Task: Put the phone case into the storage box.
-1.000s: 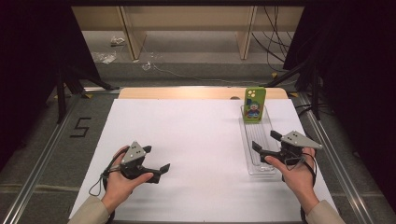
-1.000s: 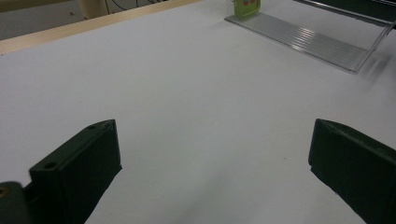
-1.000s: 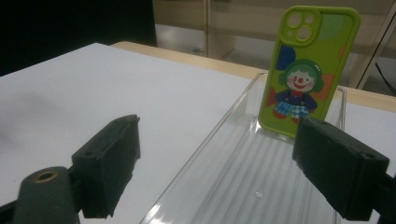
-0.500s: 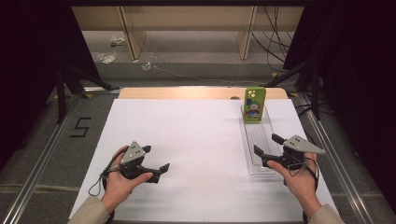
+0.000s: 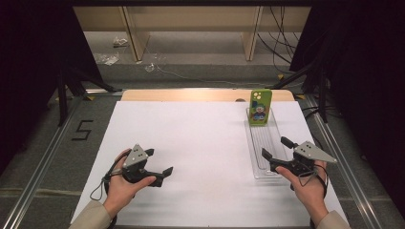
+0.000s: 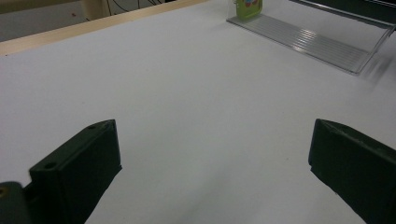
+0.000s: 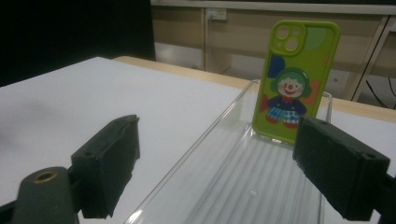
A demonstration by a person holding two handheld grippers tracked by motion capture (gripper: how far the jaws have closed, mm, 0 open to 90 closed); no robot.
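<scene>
Against the earlier frames: right gripper has edged slightly toward the near end of the clear tray; left gripper unchanged, resting low on the white surface.

Clear tray: long, ribbed floor, low transparent walls, lies lengthwise at the right side of the surface.

Phone case: bright green, stands upright at the tray's far end, leaning on the end wall. Cartoon clown printed on the back: green hair, red nose, blue top. Camera cut-out at upper left with round openings.

Right gripper fingers spread wide, nothing between them, poised at the tray's near end, aimed at the case, well apart from it.

Left gripper fingers also spread wide, empty, over bare surface.
</scene>
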